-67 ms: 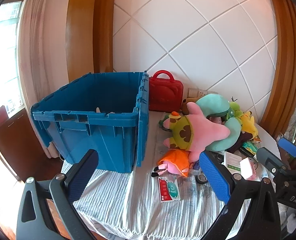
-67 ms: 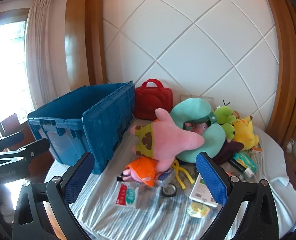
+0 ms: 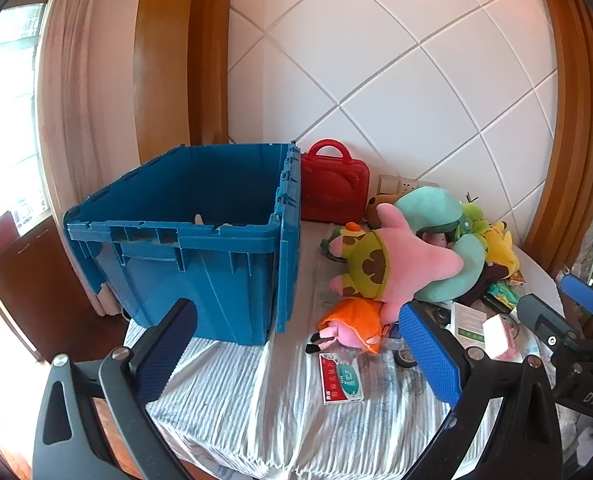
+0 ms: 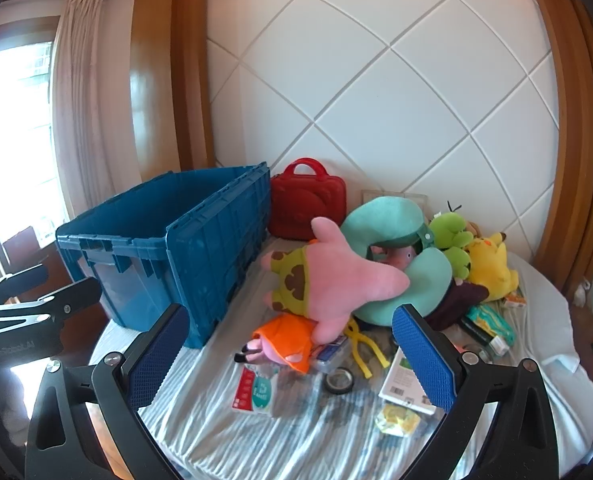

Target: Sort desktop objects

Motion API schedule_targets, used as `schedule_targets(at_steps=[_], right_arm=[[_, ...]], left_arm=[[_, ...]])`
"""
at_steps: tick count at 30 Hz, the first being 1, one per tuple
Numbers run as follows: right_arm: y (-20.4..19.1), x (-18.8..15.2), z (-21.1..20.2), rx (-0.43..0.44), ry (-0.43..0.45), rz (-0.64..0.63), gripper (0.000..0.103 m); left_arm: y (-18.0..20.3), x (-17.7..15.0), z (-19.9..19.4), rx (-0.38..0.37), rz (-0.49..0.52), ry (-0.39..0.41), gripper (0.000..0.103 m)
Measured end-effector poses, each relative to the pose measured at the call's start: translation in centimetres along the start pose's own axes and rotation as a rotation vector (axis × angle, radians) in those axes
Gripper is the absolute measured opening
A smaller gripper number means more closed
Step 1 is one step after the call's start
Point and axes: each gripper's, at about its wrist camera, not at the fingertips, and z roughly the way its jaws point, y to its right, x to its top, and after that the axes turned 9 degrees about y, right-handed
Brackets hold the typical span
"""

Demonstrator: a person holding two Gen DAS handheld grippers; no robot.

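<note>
A big blue crate stands open on the left of the striped tablecloth. Right of it lies a pile of plush toys: a pink starfish, a teal neck pillow, an orange-dressed pig doll, a yellow plush. My left gripper is open and empty, above the near table edge in front of the crate. My right gripper is open and empty, in front of the pile.
A red case stands against the tiled wall. A tissue pack, a tape roll, a white booklet, yellow tongs and small packets lie on the cloth. A curtain and window are at left.
</note>
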Motion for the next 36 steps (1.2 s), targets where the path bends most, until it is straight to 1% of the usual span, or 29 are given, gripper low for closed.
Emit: schedule_targets(at_steps=[4, 6, 10, 16, 20, 36], right_arm=[[0.2, 0.1, 0.0, 0.0, 0.004, 0.003, 0.103], [0.3, 0.2, 0.0, -0.001, 0.006, 0.004, 0.103], [0.5, -0.4, -0.3, -0.002, 0.011, 0.006, 0.103], [0.3, -0.8, -0.5, 0.0, 0.014, 0.003, 0.103], [0.1, -0.2, -0.3, 0.0, 0.0, -0.009, 0.103], [0.2, -0.1, -0.5, 0.002, -0.007, -0.003, 0.103]], left_arm=[[-0.9, 0.0, 0.1, -0.013, -0.019, -0.003, 0.102], [0.1, -0.5, 0.2, 0.01, 0.005, 0.001, 0.102], [0.4, -0.6, 0.0, 0.019, 0.01, 0.002, 0.102], [0.5, -0.7, -0.1, 0.02, 0.01, -0.004, 0.102], [0.5, -0.6, -0.1, 0.019, 0.012, -0.007, 0.102], [1.0, -0.6, -0.2, 0.015, 0.011, -0.014, 0.102]])
